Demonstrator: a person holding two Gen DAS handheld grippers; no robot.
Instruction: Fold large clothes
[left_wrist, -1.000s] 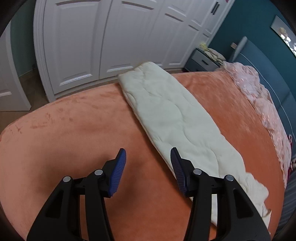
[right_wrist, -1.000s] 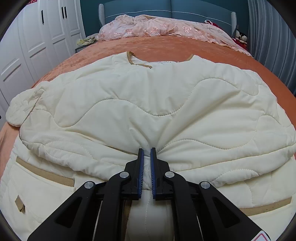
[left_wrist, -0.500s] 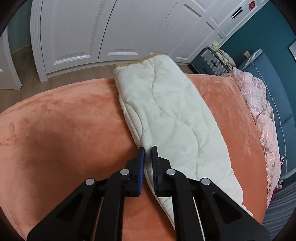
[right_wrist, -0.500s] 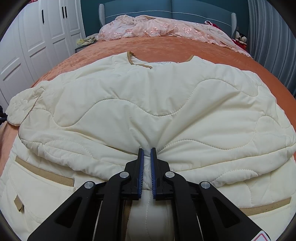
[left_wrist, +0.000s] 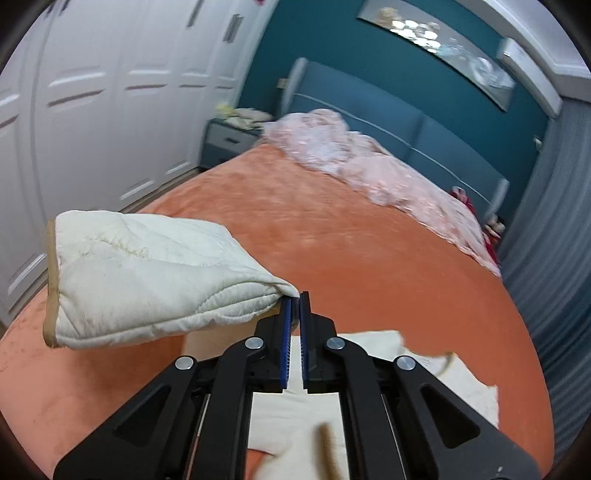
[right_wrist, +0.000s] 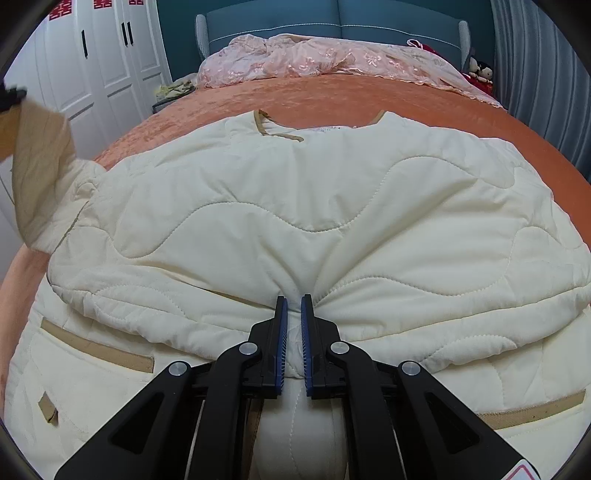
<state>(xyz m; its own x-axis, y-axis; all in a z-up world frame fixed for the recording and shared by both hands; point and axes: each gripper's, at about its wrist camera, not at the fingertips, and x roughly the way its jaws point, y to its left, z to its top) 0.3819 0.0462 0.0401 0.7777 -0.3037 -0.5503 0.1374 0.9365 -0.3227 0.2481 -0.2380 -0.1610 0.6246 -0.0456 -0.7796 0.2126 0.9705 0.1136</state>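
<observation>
A cream quilted jacket (right_wrist: 295, 206) with tan trim lies spread on the orange bed (right_wrist: 369, 96), collar toward the headboard. My right gripper (right_wrist: 294, 301) is shut on a bunched fold at the jacket's middle, low over the cloth. My left gripper (left_wrist: 295, 299) is shut on the jacket's sleeve (left_wrist: 147, 284), which hangs in the air above the bed with its tan-edged cuff out to the left. Part of the jacket body (left_wrist: 369, 350) shows below the left fingers. In the right wrist view the raised sleeve (right_wrist: 40, 173) stands up at the left edge.
A pink lace cover (right_wrist: 332, 59) lies crumpled along the blue headboard (right_wrist: 332, 18). White wardrobe doors (left_wrist: 92, 110) and a small nightstand (left_wrist: 225, 140) stand to the left of the bed. A grey curtain (left_wrist: 554, 258) hangs on the right.
The left gripper shut on the sleeve's edge, then rose and swung round toward the headboard, lifting the sleeve off the bed. The right gripper and its fold have not moved.
</observation>
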